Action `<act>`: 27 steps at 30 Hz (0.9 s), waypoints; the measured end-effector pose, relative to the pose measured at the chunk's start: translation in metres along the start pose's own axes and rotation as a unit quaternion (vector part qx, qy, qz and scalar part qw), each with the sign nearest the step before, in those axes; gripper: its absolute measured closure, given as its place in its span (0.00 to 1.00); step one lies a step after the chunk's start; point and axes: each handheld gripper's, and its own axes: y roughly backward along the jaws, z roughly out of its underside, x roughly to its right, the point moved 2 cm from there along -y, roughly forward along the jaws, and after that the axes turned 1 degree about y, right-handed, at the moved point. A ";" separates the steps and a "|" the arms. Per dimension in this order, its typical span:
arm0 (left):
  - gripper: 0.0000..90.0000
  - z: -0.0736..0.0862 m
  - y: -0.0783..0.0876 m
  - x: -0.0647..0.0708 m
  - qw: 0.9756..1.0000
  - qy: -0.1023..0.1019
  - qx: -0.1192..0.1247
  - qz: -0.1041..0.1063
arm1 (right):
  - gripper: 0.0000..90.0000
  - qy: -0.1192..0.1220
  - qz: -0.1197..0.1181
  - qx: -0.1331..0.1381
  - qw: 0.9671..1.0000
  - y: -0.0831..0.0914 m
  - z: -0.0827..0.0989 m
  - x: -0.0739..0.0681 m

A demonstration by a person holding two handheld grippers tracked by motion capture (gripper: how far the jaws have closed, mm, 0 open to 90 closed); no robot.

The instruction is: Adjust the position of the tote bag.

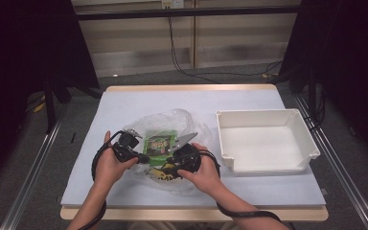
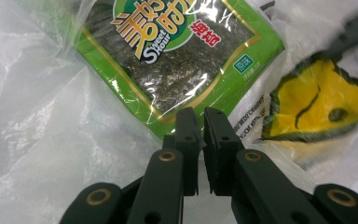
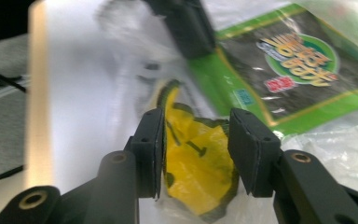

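Observation:
A clear plastic bag [image 1: 170,120] lies crumpled at the table's middle with a green seaweed snack packet [image 1: 159,143] inside it. In the left gripper view the packet [image 2: 168,51] lies just ahead under the film. My left gripper [image 2: 200,113] has its jaws almost together, pinched on the bag's film at the packet's near edge. A yellow printed patch with black edging [image 3: 196,163] sits between the jaws of my right gripper [image 3: 196,126], which stand apart and open around it. Both grippers [image 1: 143,157] [image 1: 168,166] meet at the bag's near side.
A white plastic bin [image 1: 268,139] with nothing in it stands to the right of the bag. The table is covered in pale blue-grey sheet [image 1: 124,110]. Dark curtains flank the table, and cables run on the floor behind.

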 end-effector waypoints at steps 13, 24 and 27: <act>1.00 0.022 -0.002 -0.001 1.000 0.000 -0.016 -0.023 | 0.96 0.002 0.029 -0.061 0.998 -0.004 0.028 0.008; 1.00 0.033 0.006 -0.008 0.999 0.012 -0.026 -0.016 | 0.93 -0.030 0.014 -0.053 0.998 0.007 0.037 0.004; 1.00 0.035 0.007 -0.009 1.000 0.011 -0.026 -0.014 | 0.85 -0.021 0.026 -0.039 0.999 0.012 0.030 0.004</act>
